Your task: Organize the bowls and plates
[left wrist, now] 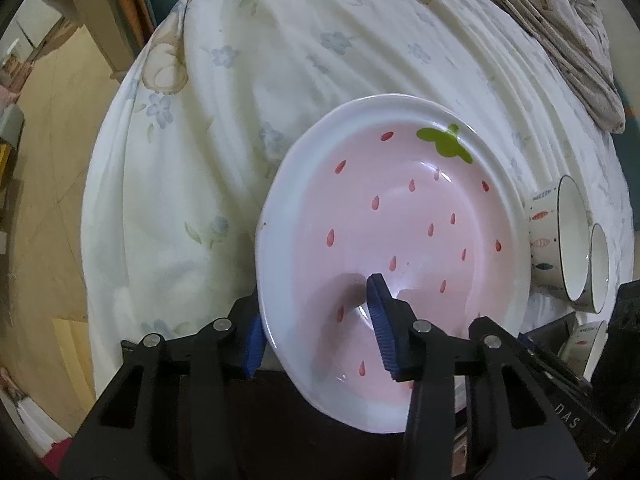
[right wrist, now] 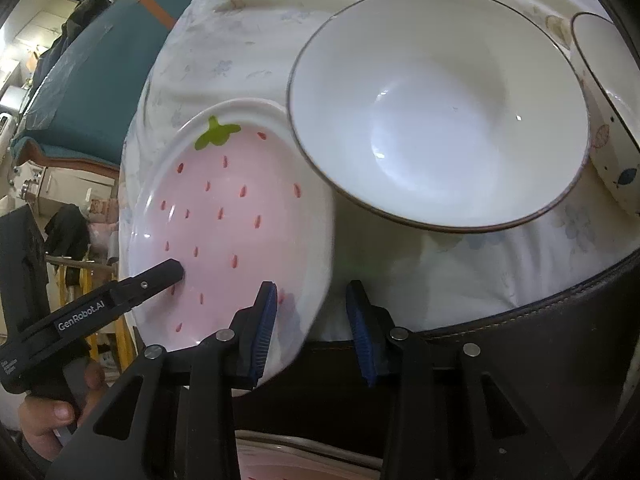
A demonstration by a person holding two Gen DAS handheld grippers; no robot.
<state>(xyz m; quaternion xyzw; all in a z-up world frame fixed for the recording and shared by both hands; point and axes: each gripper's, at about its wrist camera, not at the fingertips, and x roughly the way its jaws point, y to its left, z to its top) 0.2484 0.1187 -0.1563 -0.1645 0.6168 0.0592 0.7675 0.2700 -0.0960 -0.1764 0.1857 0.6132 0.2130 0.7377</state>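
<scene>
A pink strawberry plate [left wrist: 400,220] with a white rim hangs tilted over the bed's near edge. My left gripper [left wrist: 316,300] is shut on its near rim, one blue pad on the pink face and the other tucked behind the rim. The right wrist view shows the same plate [right wrist: 224,220], with a left-gripper finger [right wrist: 160,276] lying on its face. My right gripper [right wrist: 311,285] straddles the plate's right edge. Its left pad lies over the plate face and its right pad stands clear, with cloth showing in the gap.
A large white bowl [right wrist: 436,112] with a dark rim sits on the flowered sheet [left wrist: 240,120], touching the plate's far edge. A smaller patterned bowl [right wrist: 612,120] is beside it. A dark leather edge [right wrist: 520,340] runs below, and another pink plate [right wrist: 280,456] lies underneath. A hand [right wrist: 52,412] grips the left tool.
</scene>
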